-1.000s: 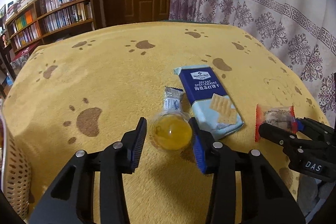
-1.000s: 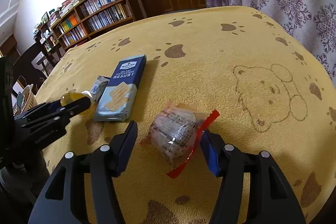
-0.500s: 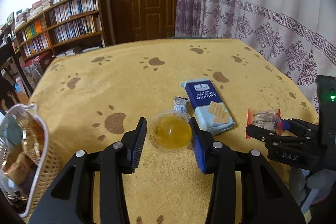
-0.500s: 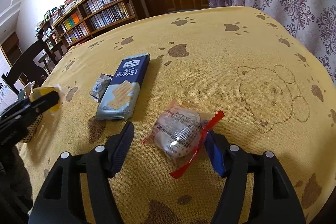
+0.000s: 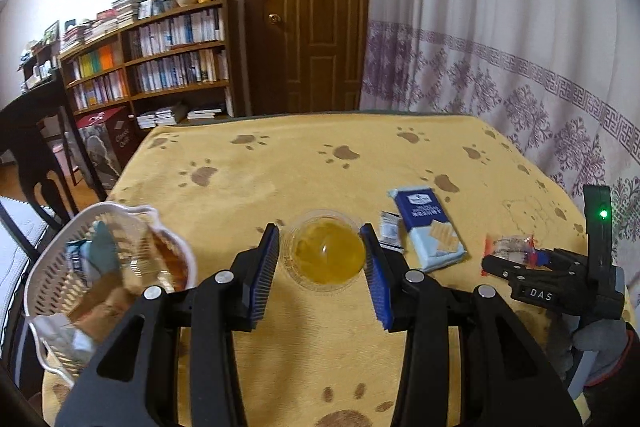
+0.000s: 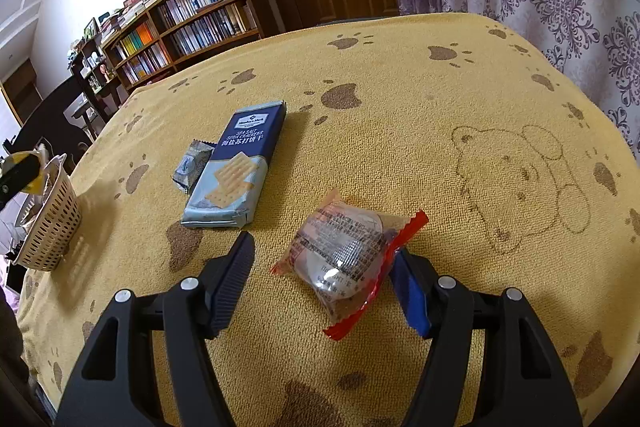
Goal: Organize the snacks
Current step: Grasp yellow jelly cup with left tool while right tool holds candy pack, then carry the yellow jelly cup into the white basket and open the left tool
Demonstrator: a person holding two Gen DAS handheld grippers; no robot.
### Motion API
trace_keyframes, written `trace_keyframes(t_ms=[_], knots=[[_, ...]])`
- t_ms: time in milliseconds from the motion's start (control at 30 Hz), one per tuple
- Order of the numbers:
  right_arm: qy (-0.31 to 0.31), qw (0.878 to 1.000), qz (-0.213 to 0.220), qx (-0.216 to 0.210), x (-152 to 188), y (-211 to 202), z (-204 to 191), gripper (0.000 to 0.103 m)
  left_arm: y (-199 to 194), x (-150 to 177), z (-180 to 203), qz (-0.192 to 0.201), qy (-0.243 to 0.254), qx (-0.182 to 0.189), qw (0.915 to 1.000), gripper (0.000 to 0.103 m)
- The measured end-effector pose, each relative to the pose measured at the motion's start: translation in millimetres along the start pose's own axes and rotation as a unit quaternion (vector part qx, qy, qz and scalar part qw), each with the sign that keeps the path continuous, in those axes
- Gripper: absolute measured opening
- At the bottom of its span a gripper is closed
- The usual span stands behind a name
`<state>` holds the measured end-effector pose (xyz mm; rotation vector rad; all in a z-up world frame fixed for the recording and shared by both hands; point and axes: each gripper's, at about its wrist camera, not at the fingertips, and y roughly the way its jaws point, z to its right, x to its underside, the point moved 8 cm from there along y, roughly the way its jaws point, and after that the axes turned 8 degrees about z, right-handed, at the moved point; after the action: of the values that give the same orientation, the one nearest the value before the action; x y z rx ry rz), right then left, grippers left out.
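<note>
The left tongs (image 5: 323,261) are clamped on a clear jelly cup (image 5: 325,254), held aloft. The right tongs (image 6: 322,275) stand spread around a wrapped snack (image 6: 347,255); the right pad seems to touch its wrapper, the left stands clear.

Left gripper (image 5: 322,267): raised off the counter (image 5: 304,167) since a second ago, carrying the jelly cup (image 5: 323,254) clamped between its fingers; shifted left, away from the cracker pack (image 5: 429,227). Basket (image 5: 44,283): newly in left view, beside the cup. Right gripper (image 6: 322,273): slightly nearer the red-edged snack packet (image 6: 344,255).
</note>
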<state>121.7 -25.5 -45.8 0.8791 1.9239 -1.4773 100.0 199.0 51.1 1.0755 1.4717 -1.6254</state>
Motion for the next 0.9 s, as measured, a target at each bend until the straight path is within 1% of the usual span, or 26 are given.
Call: trace_keyframes(t_ms=[467, 767, 900], knots=[[-0.001, 1.0, 0.0, 0.0, 0, 0, 0, 0.066, -18, 5, -73, 0.003, -0.039, -0.062, 0.9973, 0.043], [-0.001, 1.0, 0.0, 0.0, 0, 0, 0, 0.066, -32, 3, -122, 0.018, -0.069, -0.103, 0.9922, 0.042], [-0.001, 1.0, 0.0, 0.0, 0, 0, 0, 0.066, -34, 6, -140, 0.016, -0.082, -0.121, 0.9891, 0.042]])
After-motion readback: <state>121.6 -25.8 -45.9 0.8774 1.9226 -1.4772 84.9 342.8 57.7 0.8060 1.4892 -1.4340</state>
